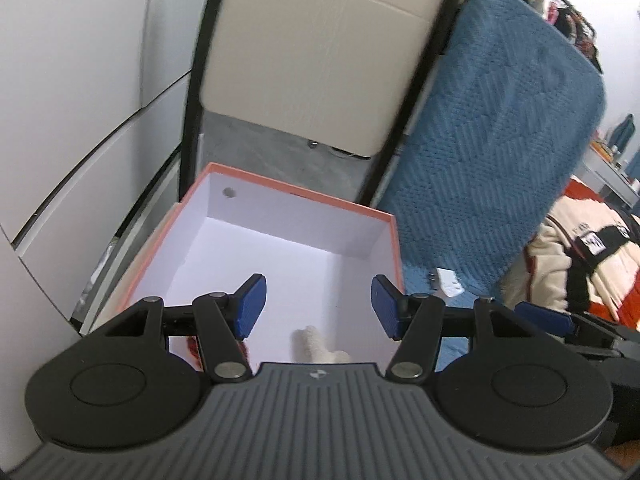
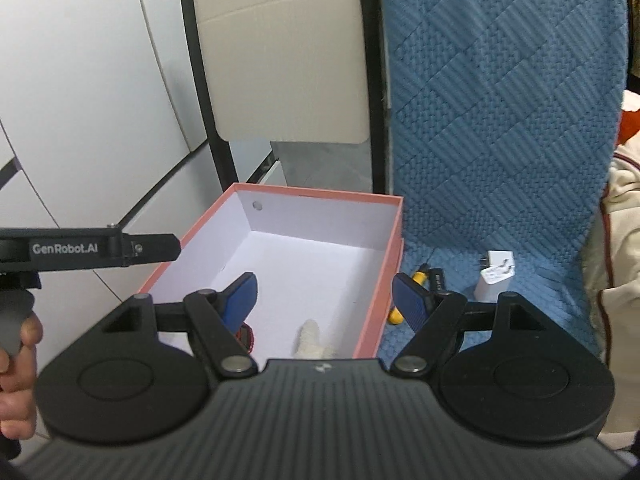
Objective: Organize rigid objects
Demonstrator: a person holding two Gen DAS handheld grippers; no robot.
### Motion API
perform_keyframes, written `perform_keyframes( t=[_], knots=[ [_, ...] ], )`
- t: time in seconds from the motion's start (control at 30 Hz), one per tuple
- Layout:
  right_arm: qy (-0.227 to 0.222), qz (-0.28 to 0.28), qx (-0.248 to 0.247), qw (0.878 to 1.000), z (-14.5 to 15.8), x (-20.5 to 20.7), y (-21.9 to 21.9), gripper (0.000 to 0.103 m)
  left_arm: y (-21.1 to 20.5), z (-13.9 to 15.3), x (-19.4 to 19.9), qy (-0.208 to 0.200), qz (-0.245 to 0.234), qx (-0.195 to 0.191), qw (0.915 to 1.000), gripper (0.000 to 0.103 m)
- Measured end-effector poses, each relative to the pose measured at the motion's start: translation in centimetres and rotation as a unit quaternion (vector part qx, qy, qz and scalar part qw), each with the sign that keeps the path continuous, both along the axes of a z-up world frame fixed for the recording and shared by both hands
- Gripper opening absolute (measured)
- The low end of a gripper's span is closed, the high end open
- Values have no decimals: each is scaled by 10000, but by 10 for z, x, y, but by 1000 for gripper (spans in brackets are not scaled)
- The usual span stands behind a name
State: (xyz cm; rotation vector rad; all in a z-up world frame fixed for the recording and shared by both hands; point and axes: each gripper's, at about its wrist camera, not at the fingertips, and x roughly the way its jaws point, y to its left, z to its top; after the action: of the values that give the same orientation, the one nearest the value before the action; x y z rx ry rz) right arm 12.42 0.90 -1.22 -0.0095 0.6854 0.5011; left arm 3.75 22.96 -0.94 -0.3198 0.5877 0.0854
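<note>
Two grippers hang over an open box [image 2: 384,236] with an orange-pink outside and a white lining, which sits on a blue quilted cover [image 2: 500,120]. The left gripper [image 1: 318,306] has its blue pads spread wide with nothing between them, above the box's near half. The right gripper [image 2: 334,300] is spread just as wide and empty too, its left pad over the box floor and its right pad outside the box's right wall. On the floor of the box, at its near end, lies a small cream fuzzy object [image 2: 312,338], and just to its left a red and dark item [image 2: 246,336] shows partly behind a gripper link; what it is cannot be told. Outside the box, on the cover near the right wall, lie a white plug-in charger [image 2: 494,276], a yellow-handled tool [image 2: 408,296] and a small black piece [image 2: 437,278] just beside it. Behind the box stands a beige panel [image 2: 288,60] in a black frame.
</note>
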Motion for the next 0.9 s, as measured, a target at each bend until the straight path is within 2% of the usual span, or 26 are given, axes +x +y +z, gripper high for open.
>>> perform_keyframes(
  t=[0.13,0.5,0.77,0.9],
  knots=[
    [-37,-70,-96,9999,9,-12,-23,76,-25,3,-10,-92,-116,133,9998,64],
    [-237,-386,-190,9988,23,-33,-95,76,-97,1,-25,-296,-417,66,9987,64],
    [-231,-533,-152,9982,3,-56,-146,76,-144,-20,-33,-104,-510,314,9982,64],
    [-177,-524,-122,9984,-12,-65,-168,76,-163,-34,-37,-62,-438,274,9986,64]
  ],
)
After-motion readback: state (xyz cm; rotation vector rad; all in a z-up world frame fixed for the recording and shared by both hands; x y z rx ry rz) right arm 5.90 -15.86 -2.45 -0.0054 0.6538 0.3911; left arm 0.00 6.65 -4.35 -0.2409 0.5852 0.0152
